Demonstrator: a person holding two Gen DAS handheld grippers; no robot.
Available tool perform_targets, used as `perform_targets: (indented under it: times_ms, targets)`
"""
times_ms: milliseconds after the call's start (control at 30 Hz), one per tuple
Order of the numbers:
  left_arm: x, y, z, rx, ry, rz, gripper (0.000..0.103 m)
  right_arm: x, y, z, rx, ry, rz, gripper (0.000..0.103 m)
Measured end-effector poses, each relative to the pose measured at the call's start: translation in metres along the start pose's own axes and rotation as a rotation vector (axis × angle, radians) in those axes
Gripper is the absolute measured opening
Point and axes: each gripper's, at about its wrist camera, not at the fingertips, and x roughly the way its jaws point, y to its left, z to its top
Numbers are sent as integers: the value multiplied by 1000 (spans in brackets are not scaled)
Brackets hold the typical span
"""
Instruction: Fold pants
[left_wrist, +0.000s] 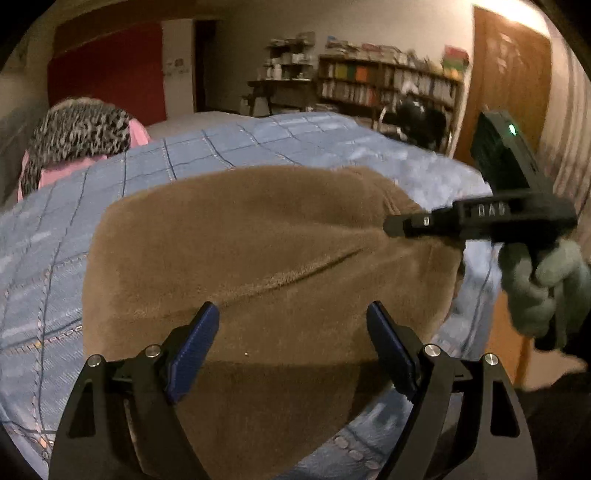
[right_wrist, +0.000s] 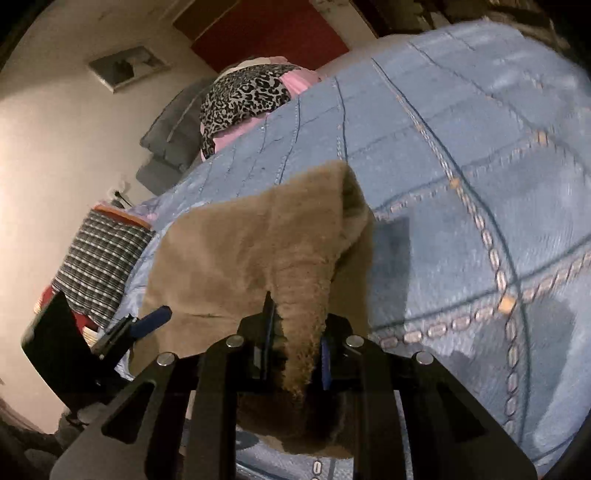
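Observation:
Brown fleece pants (left_wrist: 240, 240) lie folded on a blue quilted bedspread (left_wrist: 258, 136). My left gripper (left_wrist: 292, 306) hovers open over their near edge, and nothing sits between its blue pads (left_wrist: 192, 347). From the right, my right gripper (left_wrist: 391, 223) reaches in, held by a gloved hand (left_wrist: 543, 288), with its tip at the pants' right side. In the right wrist view the right gripper (right_wrist: 295, 314) is shut on a raised ridge of the pants (right_wrist: 229, 258). The left gripper (right_wrist: 155, 317) shows at the pants' left edge.
A leopard-print cloth on pink fabric (left_wrist: 77, 133) lies at the bed's far left corner. A folded plaid cloth (right_wrist: 99, 258) sits off the bed's left side. A bookshelf (left_wrist: 388, 85) and a wooden door (left_wrist: 509, 74) stand beyond the bed.

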Motion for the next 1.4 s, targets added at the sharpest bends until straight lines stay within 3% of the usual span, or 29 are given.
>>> perform_targets:
  times_ms: [67, 167, 233, 300, 367, 433, 633, 833, 1033, 1167, 1300, 1400]
  targets:
    - [2, -6, -3, 45, -9, 24, 83, 0, -3, -1, 10, -8, 12, 21]
    - [5, -4, -1, 32, 0, 20, 84, -2, 3, 3, -7, -13, -3, 27]
    - [2, -1, 3, 8, 3, 16, 84, -11, 12, 6, -46, -29, -44, 43]
    - [-6, 0, 6, -11, -8, 16, 84, -25, 24, 9, -110, -90, -135, 50]
    - [-17, -1, 7, -11, -22, 19, 84, -37, 40, 12, -190, -162, -213, 50]
    - [-25, -2, 5, -5, -25, 22, 84, -41, 52, 14, -239, -191, -214, 50]
    - [-25, -7, -14, 3, 15, 31, 84, -6, 77, 19, -348, -147, -169, 50]
    - [-19, -5, -30, -6, 4, 5, 84, 39, 48, -6, -390, -76, -239, 50]
    - [-11, -18, -36, 73, 4, 36, 84, 43, 32, -13, -389, -95, -210, 50]
    - [-15, -15, -31, 38, 7, 26, 84, 30, 37, -11, -390, -84, -209, 50]
    - [-28, -10, -25, 21, -11, 17, 84, -20, 39, -11, -339, -150, -134, 50]
    - [-33, -6, -21, 1, -17, 4, 84, -47, 32, -19, -313, -136, -102, 51]
